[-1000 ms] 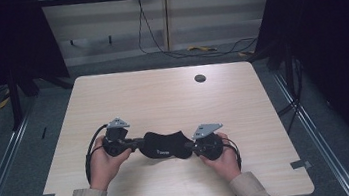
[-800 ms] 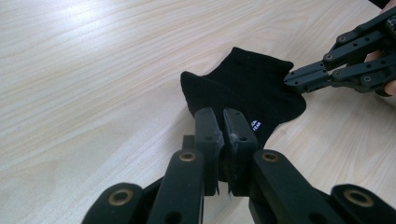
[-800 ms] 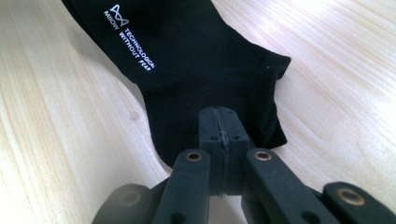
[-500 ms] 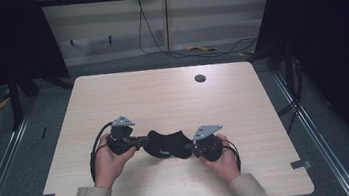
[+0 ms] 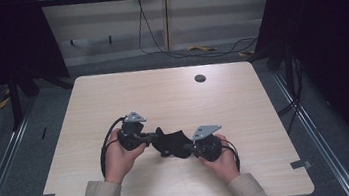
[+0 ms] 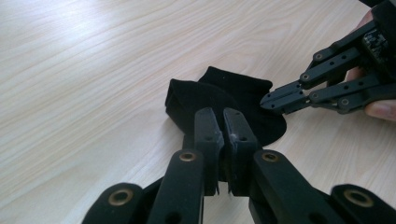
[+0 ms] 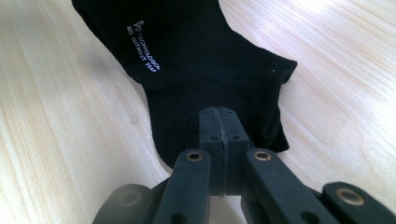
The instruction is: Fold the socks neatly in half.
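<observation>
A black sock (image 5: 170,142) lies bunched on the pale wooden counter (image 5: 173,103), near the person's edge of it, strung between two tools: the left hand-held gripper (image 5: 151,138) has its jaws pinched tight on the sock's left end, and the right hand-held gripper (image 5: 188,148) has its jaws clamped hard on the opposite end. The sock's long axis runs from the upper left down to the lower right in the high view, on the line that joins the two tools, so each tool faces the cloth and the other tool beyond it. In the left gripper view the jaws of the left hand-held gripper (image 6: 226,140) bite a fold of the cloth, which humps up just ahead of them, and the right hand-held gripper (image 6: 273,101) meets the sock's far edge from the right. In the right gripper view the closed jaws of the right hand-held gripper (image 7: 218,122) hold one end while the sock (image 7: 196,60), white lettering on it, stretches away from them. Both hands sit equally close, each at its own end; any folding or straightening will likely turn on drawing those ends along that line.
</observation>
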A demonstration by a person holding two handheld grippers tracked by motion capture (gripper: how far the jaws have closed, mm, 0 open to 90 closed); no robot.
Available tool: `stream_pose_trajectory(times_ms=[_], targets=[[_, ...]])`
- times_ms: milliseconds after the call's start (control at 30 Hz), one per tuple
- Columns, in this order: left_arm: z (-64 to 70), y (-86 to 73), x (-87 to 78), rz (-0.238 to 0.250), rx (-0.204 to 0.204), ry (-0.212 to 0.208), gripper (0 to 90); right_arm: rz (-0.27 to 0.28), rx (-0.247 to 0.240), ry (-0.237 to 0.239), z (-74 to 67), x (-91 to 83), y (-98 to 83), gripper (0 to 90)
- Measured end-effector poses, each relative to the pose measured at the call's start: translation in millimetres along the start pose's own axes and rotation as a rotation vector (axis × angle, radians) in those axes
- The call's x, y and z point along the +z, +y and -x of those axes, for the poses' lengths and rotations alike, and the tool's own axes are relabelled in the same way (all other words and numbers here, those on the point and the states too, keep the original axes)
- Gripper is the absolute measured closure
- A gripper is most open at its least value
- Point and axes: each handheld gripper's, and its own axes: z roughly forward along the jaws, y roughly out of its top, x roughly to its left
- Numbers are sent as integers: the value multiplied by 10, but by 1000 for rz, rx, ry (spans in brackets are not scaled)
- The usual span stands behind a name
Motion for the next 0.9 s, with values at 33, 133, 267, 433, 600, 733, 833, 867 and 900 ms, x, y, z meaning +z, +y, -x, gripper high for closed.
stream_pose_trajectory(times_ms=[33, 133, 267, 433, 600, 733, 833, 867, 900], targets=[[13, 14, 19, -7, 7, 0, 856, 0, 1, 1, 0, 0, 0, 899], [44, 51, 85, -17, 18, -7, 856, 0, 0, 2, 0, 2, 1, 900], [75, 87, 177, -33, 24, -13, 856, 1, -1, 2, 1, 7, 4, 900], [122, 124, 243, -39, 40, -21, 855, -1, -4, 2, -1, 7, 8, 900], [153, 156, 287, -47, 44, -28, 855, 1, -3, 2, -3, 9, 6, 900], [167, 156, 307, -52, 49, -26, 856, 3, 4, -3, 10, -14, 18, 898], [156, 155, 287, -59, 53, -23, 856, 10, 5, -13, 47, -72, 28, 898], [150, 159, 280, -65, 55, -24, 856, 13, 7, -16, 64, -94, 27, 899], [148, 160, 279, -66, 55, -24, 856, 15, 11, -20, 80, -116, 23, 899]])
